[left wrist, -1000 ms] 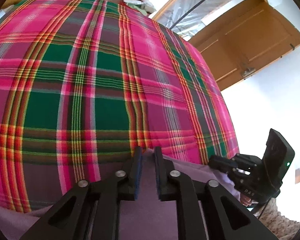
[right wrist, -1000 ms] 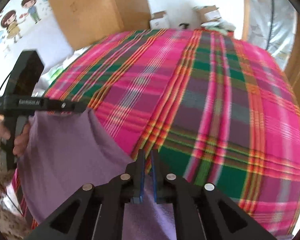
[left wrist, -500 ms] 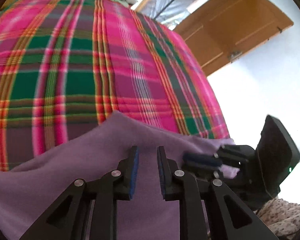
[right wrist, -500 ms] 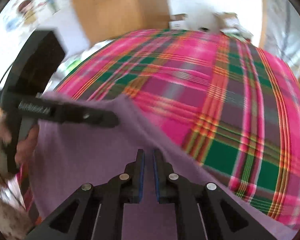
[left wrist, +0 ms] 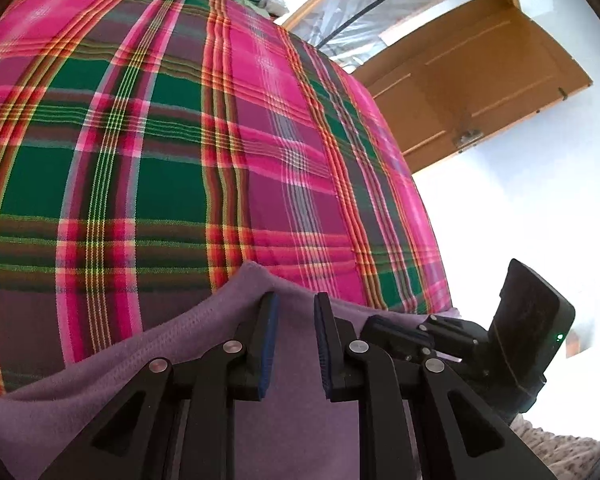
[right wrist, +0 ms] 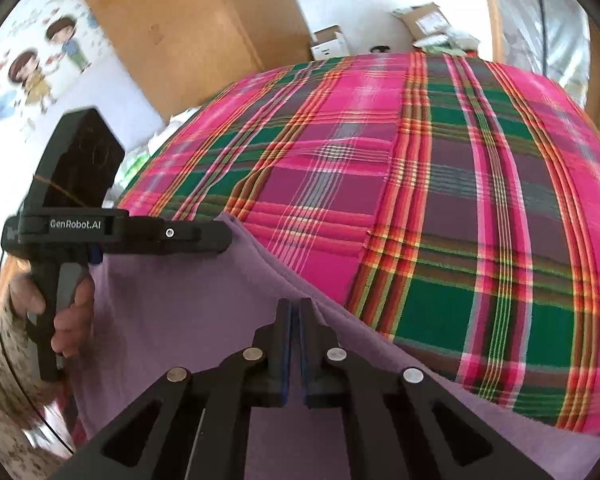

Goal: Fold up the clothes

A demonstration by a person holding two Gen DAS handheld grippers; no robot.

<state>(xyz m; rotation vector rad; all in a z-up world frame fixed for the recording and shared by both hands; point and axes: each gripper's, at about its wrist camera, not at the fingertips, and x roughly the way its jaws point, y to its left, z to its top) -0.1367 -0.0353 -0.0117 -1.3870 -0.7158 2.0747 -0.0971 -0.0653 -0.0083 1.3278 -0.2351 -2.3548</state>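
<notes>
Purple knit cloth (left wrist: 284, 420) fills the near edge of both views, lying over the front of a pink-and-green plaid blanket (left wrist: 160, 160) that covers the bed.

L wrist view: left gripper (left wrist: 296, 304) sits low over the cloth's top edge w/ a clear gap between the blue pads (left wrist: 269, 336). Cloth shows in that gap, but whether the pads actually pinch it can't be told. Just to the right, the right gripper (left wrist: 396, 334) lies on its side against the same edge; its grey handle block w/ a small green light sticks up at the frame's right.

R wrist view: right gripper (right wrist: 294, 303) has its fingers pressed nearly together after closing, the cloth's folded edge running right at the tips; looks nipped on it. This view alone shows the person's hand (right wrist: 64, 312) wrapped round the left gripper's handle, and the left gripper (right wrist: 220, 236) side-on, its tip at the cloth's far corner.

Farther off, both views: cardboard boxes (right wrist: 420, 20) beyond the bed's far end. L view only: wooden door (left wrist: 480, 92). R view only: cartoon kids on the wall (right wrist: 32, 68) and a wooden panel (right wrist: 188, 40).
</notes>
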